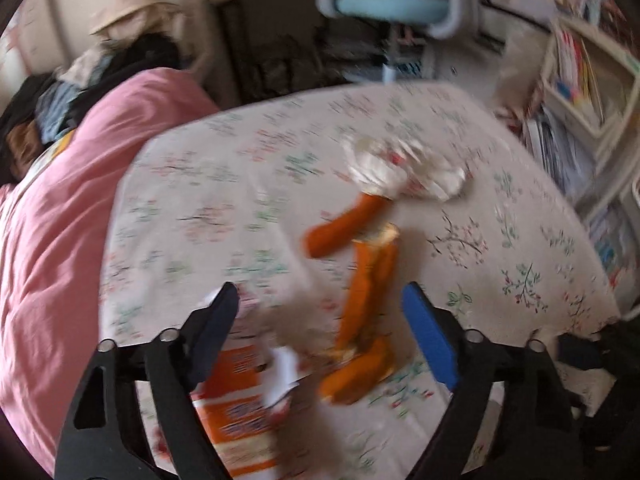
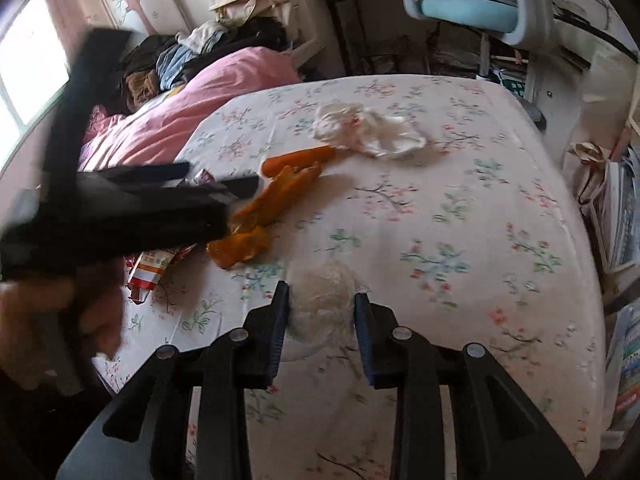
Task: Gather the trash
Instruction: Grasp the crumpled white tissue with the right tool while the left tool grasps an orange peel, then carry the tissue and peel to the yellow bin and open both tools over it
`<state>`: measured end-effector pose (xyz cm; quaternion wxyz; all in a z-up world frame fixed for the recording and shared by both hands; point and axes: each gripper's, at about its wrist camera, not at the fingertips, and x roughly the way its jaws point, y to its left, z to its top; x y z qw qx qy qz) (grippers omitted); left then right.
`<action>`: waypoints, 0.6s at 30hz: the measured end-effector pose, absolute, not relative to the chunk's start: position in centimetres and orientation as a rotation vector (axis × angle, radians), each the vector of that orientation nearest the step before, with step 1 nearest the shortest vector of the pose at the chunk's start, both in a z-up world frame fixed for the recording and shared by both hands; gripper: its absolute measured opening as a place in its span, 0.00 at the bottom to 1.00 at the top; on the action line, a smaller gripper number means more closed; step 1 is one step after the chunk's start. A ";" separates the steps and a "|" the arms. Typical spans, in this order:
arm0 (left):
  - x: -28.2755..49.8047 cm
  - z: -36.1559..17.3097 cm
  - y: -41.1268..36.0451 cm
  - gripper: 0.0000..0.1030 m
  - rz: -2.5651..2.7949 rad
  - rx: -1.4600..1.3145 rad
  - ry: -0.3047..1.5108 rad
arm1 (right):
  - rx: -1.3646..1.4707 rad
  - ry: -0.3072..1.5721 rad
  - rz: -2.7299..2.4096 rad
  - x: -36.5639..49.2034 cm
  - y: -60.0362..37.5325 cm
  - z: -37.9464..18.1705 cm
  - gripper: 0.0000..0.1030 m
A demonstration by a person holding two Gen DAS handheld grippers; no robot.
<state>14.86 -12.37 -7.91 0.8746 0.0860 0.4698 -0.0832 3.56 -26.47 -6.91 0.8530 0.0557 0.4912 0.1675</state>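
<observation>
Trash lies on a bed with a floral sheet [image 2: 460, 208]. My right gripper [image 2: 322, 297] is shut on a crumpled clear plastic wad [image 2: 324, 292], which fills the gap between its blue pads. Further off lie orange peel strips [image 2: 272, 200] and a white crumpled bag [image 2: 368, 128]. My left gripper [image 1: 320, 300] stands open over the peel strips [image 1: 368, 292], its pads clear of them. An orange-and-white snack wrapper [image 1: 240, 392] lies under its left finger. In the right wrist view the left gripper [image 2: 224, 186] is a dark blur above that wrapper [image 2: 152, 268], held by a hand [image 2: 60, 312].
A pink quilt [image 2: 192, 108] covers the bed's left side, with a pile of clothes [image 2: 208, 48] behind it. A blue chair [image 2: 472, 8] stands beyond the far edge. Shelves with books [image 1: 576, 80] line the right side.
</observation>
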 end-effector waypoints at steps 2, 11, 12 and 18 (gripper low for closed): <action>15.4 -9.2 -13.9 0.63 -0.180 0.225 1.004 | 0.137 1.028 0.357 3.5 -27.1 -6.6 0.32; 14.9 -7.1 -12.4 0.15 -0.223 0.041 0.947 | 0.158 1.002 0.394 3.5 -27.7 -5.8 0.32; 14.4 -6.2 -11.9 0.15 -0.234 0.019 0.921 | 0.160 0.997 0.397 3.4 -27.7 -5.7 0.32; 8.6 -1.2 -8.5 0.15 -0.315 -0.066 0.761 | 0.124 0.941 0.477 1.7 -26.0 -4.4 0.32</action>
